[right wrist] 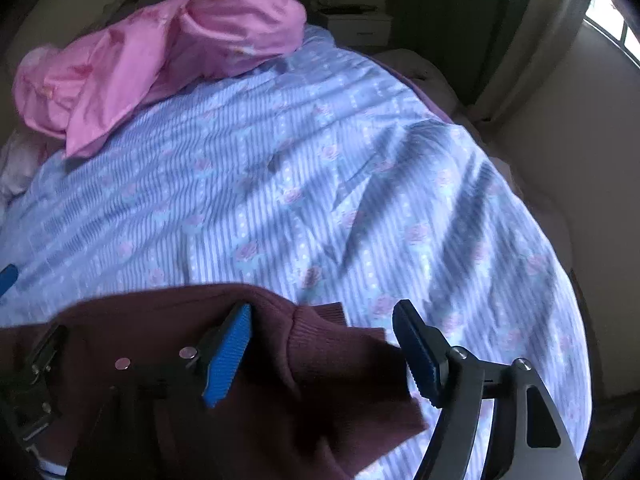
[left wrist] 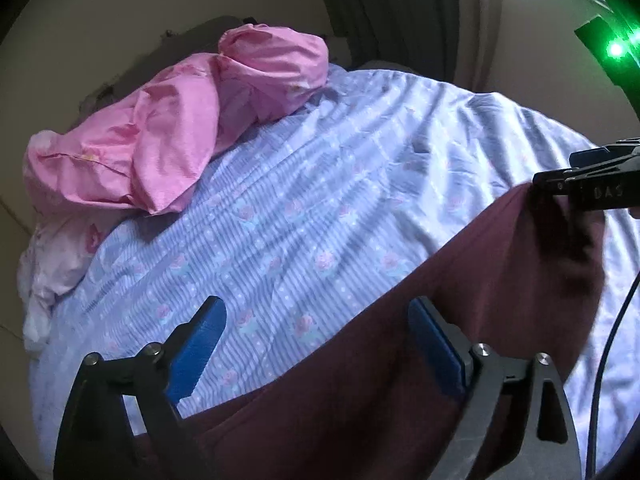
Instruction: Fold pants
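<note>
From the left wrist camera, the left gripper (left wrist: 316,344) is standing spread wide, its blue pads apart and pressing on nothing. The maroon pants (left wrist: 380,360) are lying across the near edge of the striped blue bedsheet (left wrist: 320,184), running behind the right-hand pad; whether the cloth is touching that pad is hard to judge. Their lower part is being cut off by the frame and hidden by the gripper's black frame. At the right edge the right gripper (left wrist: 560,190) is poking in, only its tip showing, with a corner of the pants hanging blurred at it; its opening cannot be read here. A crumpled pink bedding heap (left wrist: 180,120) is sitting at the far side.

From the right wrist camera, the right gripper (right wrist: 324,344) is showing its pads parted. The pants (right wrist: 328,360) and their ribbed cuff (right wrist: 320,312) are lying between the pads, loose, not pinched. The bedsheet (right wrist: 320,160) is filling the view, motion-blurred. A sliver of blue at the left edge is too cropped to identify.
</note>
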`<action>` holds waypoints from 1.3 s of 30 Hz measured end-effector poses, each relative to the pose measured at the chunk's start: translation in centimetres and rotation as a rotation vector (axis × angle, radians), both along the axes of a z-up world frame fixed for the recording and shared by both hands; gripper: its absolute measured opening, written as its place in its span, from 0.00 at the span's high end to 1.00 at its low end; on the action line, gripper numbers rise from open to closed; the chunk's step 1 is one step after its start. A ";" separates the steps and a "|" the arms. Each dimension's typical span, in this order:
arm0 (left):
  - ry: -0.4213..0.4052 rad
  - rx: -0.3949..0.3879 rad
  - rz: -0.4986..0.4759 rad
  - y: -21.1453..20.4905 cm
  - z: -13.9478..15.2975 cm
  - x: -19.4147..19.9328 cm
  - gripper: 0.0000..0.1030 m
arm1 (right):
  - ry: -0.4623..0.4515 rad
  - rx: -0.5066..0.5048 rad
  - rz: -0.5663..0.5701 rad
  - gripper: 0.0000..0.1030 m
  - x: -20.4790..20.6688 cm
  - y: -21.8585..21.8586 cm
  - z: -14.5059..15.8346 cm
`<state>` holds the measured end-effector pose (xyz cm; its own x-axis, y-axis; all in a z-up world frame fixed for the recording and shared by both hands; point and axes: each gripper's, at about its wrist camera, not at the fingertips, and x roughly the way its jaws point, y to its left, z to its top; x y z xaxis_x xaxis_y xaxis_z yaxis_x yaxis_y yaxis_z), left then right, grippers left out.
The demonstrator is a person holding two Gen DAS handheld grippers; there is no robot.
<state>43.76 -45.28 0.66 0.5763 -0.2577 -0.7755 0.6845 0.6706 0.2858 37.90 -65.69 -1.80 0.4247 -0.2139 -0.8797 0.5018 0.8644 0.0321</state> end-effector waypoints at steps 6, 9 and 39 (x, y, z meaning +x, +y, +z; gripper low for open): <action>-0.032 -0.038 -0.038 1.2 2.7 -1.3 0.09 | 0.008 -0.201 0.012 0.30 -1.1 2.1 4.3; -0.026 -0.059 -0.075 3.6 4.2 -2.1 0.09 | -0.030 -0.223 0.092 0.30 -1.8 4.9 6.9; 0.292 0.019 -0.013 28.1 -0.3 5.3 0.18 | 0.022 -0.016 0.563 0.30 6.8 34.8 5.5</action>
<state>49.07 -17.16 0.34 0.3246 -0.2474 -0.9129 0.7482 0.6577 0.0879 44.71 -30.86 3.74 0.4585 0.0266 -0.8883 -0.0365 0.9993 0.0110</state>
